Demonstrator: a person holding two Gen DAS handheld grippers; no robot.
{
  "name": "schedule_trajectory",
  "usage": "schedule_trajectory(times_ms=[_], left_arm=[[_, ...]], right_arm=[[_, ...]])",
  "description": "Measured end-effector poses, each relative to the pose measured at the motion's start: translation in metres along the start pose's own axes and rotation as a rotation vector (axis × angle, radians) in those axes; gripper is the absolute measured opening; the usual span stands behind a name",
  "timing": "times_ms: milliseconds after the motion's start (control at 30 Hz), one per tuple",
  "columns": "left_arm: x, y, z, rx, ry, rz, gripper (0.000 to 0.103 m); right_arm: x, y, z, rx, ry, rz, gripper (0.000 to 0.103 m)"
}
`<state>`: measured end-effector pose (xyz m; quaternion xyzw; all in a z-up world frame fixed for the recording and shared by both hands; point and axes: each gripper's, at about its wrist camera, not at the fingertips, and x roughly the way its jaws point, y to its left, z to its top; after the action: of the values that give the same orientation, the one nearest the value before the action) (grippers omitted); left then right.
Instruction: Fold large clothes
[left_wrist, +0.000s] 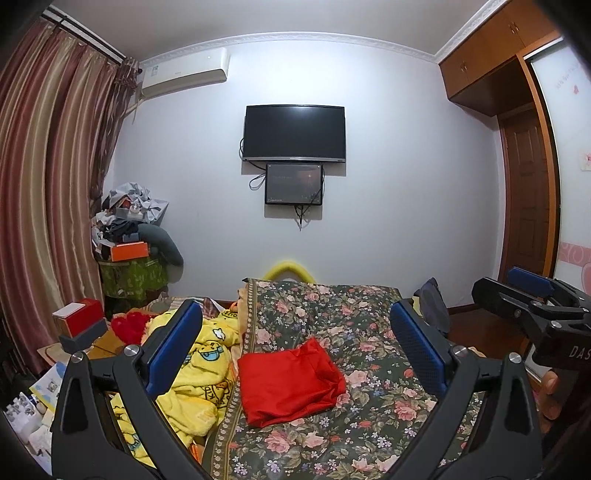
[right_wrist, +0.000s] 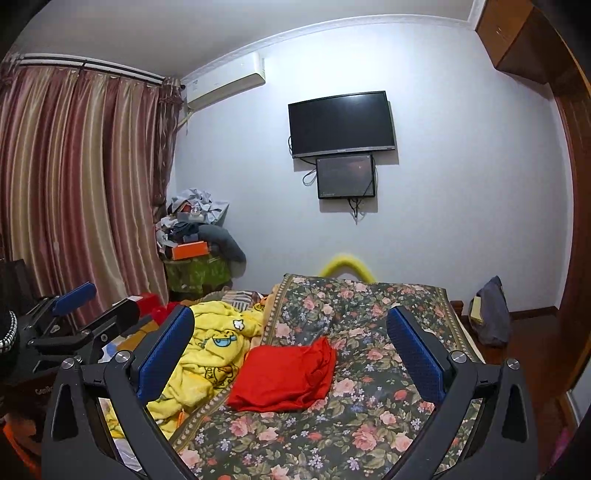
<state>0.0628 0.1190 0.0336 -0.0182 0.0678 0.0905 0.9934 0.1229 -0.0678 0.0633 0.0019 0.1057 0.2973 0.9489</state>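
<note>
Left tool (left_wrist: 295, 343) held up over the near end of the bed, fingers spread wide, nothing btwn them. Right tool (right_wrist: 291, 347) same: released, raised, empty. Each shows in the other's view, left tool at far left of right cam, right tool at far right of left cam w/ part of a hand (left_wrist: 550, 387) below it.

Red garment (left_wrist: 290, 382) lies folded into a rough rectangle on the floral bedspread (left_wrist: 369, 332), mid-bed, apart from both tools. Just left of it, touching the bedspread edge, a crumpled yellow cartoon blanket (left_wrist: 199, 373).

Farther left, red box (left_wrist: 79, 317). Far corner: clutter pile w/ orange box (left_wrist: 129, 251), by striped curtains (left_wrist: 55, 166). Far wall: TV (left_wrist: 294, 133), smaller screen (left_wrist: 294, 184) below it, AC unit (left_wrist: 184, 72) upper left.
</note>
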Motion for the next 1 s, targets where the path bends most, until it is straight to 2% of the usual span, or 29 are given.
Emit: schedule_trajectory(times_ms=[1000], left_arm=[[0.0091, -0.0015, -0.0047, -0.005, 0.044, -0.04, 0.102]], right_arm=[[0.0024, -0.0045, -0.0025, 0.023, 0.011, -0.003, 0.103]])
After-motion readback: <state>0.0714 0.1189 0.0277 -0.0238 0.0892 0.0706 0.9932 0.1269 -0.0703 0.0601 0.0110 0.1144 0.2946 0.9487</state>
